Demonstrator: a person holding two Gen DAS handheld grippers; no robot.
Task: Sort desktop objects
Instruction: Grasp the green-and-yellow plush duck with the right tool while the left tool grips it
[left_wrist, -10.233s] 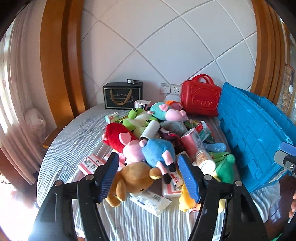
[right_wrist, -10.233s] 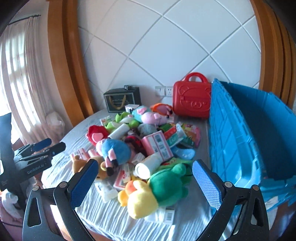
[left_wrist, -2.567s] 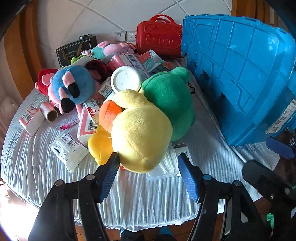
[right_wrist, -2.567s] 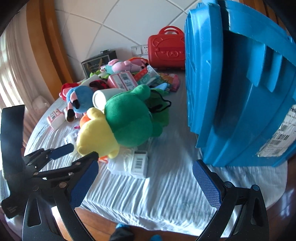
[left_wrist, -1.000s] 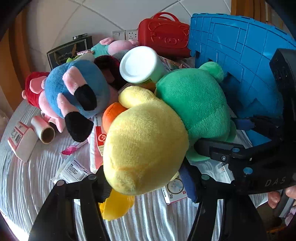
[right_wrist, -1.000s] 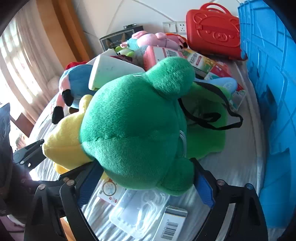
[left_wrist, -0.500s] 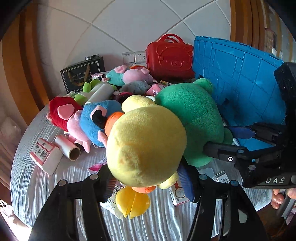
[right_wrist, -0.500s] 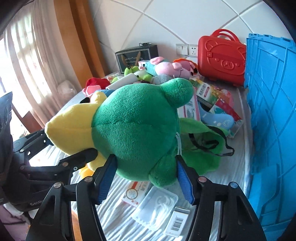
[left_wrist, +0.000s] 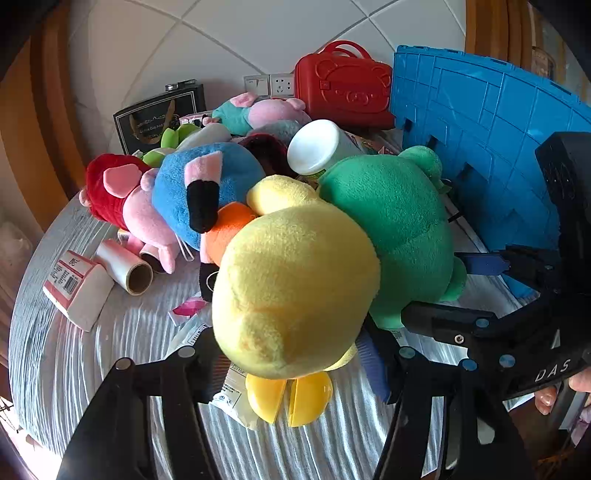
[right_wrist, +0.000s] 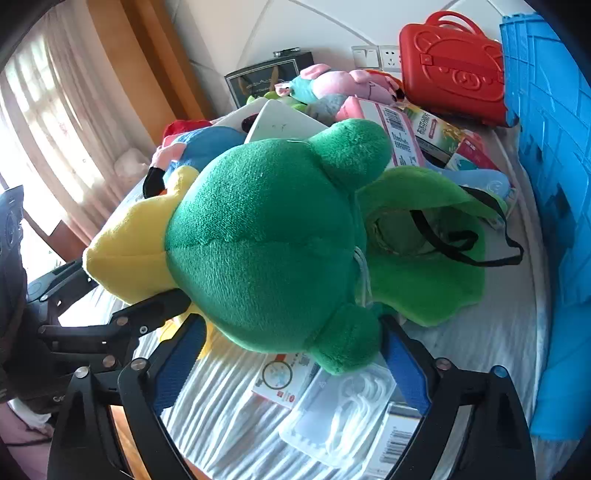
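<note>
My left gripper (left_wrist: 291, 354) is shut on a yellow duck plush (left_wrist: 295, 288) and holds it above the table. My right gripper (right_wrist: 291, 343) is shut on a green frog plush (right_wrist: 266, 251), right beside the duck (right_wrist: 129, 243). The frog also shows in the left wrist view (left_wrist: 395, 225), with the right gripper (left_wrist: 436, 291) under it. The left gripper (right_wrist: 122, 295) shows at the left of the right wrist view. A big blue crate (left_wrist: 491, 147) stands at the right, also in the right wrist view (right_wrist: 554, 147).
A pile lies on the round clothed table (left_wrist: 110, 369): a blue plush (left_wrist: 207, 188), a red and pink plush (left_wrist: 122, 199), a white jar (left_wrist: 317, 147), a paper roll (left_wrist: 125, 266), boxes and packets (right_wrist: 332, 410). A red case (left_wrist: 343, 88) and a black box (left_wrist: 159, 114) stand at the wall.
Both grippers hold their plush toys close together as before. The views have dipped a little lower and closer over the pile.
</note>
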